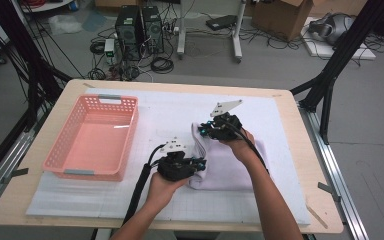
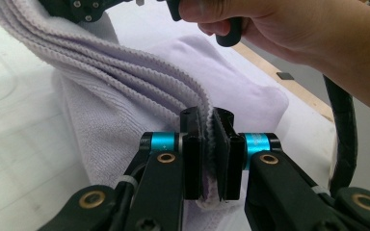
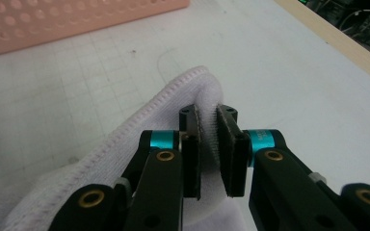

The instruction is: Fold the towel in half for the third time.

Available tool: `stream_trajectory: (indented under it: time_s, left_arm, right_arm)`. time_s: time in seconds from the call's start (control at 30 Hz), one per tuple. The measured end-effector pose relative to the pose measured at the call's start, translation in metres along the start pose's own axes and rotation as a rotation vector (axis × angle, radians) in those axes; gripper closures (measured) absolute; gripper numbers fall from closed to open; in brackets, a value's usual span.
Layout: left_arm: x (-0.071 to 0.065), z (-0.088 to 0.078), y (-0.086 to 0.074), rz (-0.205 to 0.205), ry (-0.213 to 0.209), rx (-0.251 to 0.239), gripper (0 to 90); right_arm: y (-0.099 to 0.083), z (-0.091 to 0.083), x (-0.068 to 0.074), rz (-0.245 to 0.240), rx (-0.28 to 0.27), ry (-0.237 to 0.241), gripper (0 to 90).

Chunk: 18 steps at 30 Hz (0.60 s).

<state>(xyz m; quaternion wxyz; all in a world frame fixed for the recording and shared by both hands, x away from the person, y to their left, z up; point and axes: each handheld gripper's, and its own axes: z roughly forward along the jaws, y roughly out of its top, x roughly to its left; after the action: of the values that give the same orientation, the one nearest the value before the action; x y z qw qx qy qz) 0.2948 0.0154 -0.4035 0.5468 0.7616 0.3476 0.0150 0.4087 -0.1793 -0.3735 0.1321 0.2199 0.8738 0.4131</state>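
Left gripper (image 1: 200,165), carried in the person's left hand (image 1: 162,187), is clamping its jaws on the stacked hemmed edges of a folded white towel (image 1: 225,165); in the left gripper view the ribbed layers (image 2: 125,82) are running up and away from the pads toward 11 o'clock. Right gripper (image 1: 206,129), carried in the right hand (image 1: 241,146), is pinching the towel's far corner, and in the right gripper view the stitched hem (image 3: 173,91) is curving over the jaw tips. In the high view the towel is lying on the white gridded mat (image 1: 170,115) just right of the table's middle, its left edge lifted between the two grippers. At 9 o'clock from the towel, well apart from it, a pink perforated basket (image 1: 60,145) is sitting on the mat. Beneath everything, the wooden table (image 1: 20,195) is showing around the mat's border.
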Motion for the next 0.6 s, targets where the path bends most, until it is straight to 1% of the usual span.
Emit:
stream_trajectory:
  time_s: [0.03,0.1,0.17,0.23,0.3,0.4,0.53,0.6]
  left_arm:
    - [-0.002,0.004,0.001,0.003,0.0,0.003,83.0]
    - [-0.005,0.01,0.001,0.013,0.0,0.006,82.9]
    - [-0.007,0.014,0.001,0.019,0.002,0.01,82.5]
    - [-0.007,0.017,0.001,0.017,-0.001,0.001,80.3]
    - [-0.007,0.018,0.0,0.027,0.002,-0.011,75.1]
    - [-0.006,0.016,0.001,0.037,0.014,-0.03,63.3]
    - [-0.003,0.006,0.002,0.064,0.031,-0.057,45.9]
    - [0.0,-0.002,0.001,0.077,0.037,-0.079,43.0]
  right_arm:
    - [-0.003,-0.002,-0.001,0.01,0.001,-0.005,81.3]
    - [-0.008,-0.007,-0.005,0.012,0.002,-0.016,81.4]
    - [-0.014,-0.013,-0.008,0.032,-0.003,-0.021,81.5]
    - [-0.019,-0.017,-0.009,0.037,-0.006,-0.027,81.7]
    - [-0.023,-0.02,-0.011,0.032,-0.007,-0.032,81.8]
    - [-0.028,-0.024,-0.013,0.028,-0.006,-0.034,81.9]
    - [-0.034,-0.03,-0.016,0.013,-0.007,-0.035,82.0]
    - [-0.037,-0.034,-0.018,0.008,-0.005,-0.038,82.0]
